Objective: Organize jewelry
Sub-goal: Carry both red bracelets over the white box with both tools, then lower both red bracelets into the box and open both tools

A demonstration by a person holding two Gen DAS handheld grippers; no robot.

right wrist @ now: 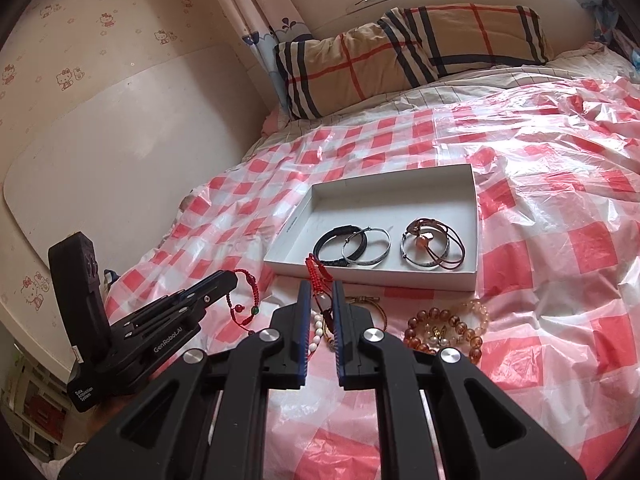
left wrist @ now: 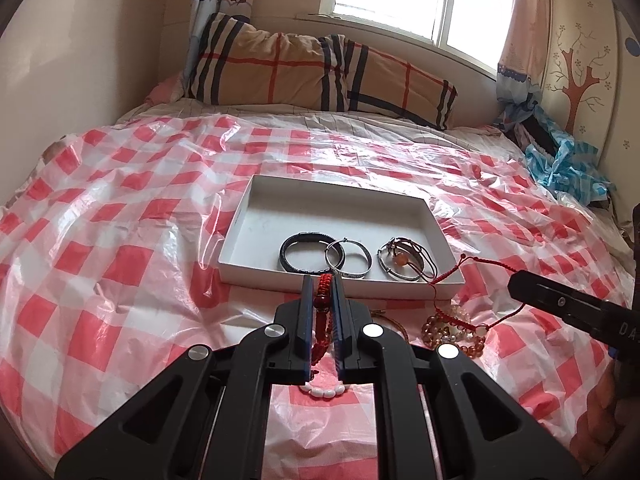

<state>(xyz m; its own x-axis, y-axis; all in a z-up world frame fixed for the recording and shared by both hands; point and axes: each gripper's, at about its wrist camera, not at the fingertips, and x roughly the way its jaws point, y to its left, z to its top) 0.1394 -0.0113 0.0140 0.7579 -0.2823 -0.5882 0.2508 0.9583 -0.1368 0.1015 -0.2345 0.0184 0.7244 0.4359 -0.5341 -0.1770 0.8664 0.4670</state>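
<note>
Currently left hand-held gripper (left wrist: 321, 284) is clamped on one red braided cord bracelet (left wrist: 324, 304) with a dark red bead, just short of the white cardboard tray (left wrist: 256, 216). Tray holds one black band (left wrist: 298, 256), one silver bangle (left wrist: 347, 264), and one tangled cluster of bangles (left wrist: 406, 264). Amber bead bracelets (right wrist: 448, 330) lie on the checked plastic sheet (left wrist: 120, 208). Right hand-held gripper (right wrist: 320, 286) pinches a second red cord (right wrist: 318, 276).

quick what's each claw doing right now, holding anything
Left claw: closed on a red braided cord bracelet.
Right claw: closed on another red cord bracelet.
</note>
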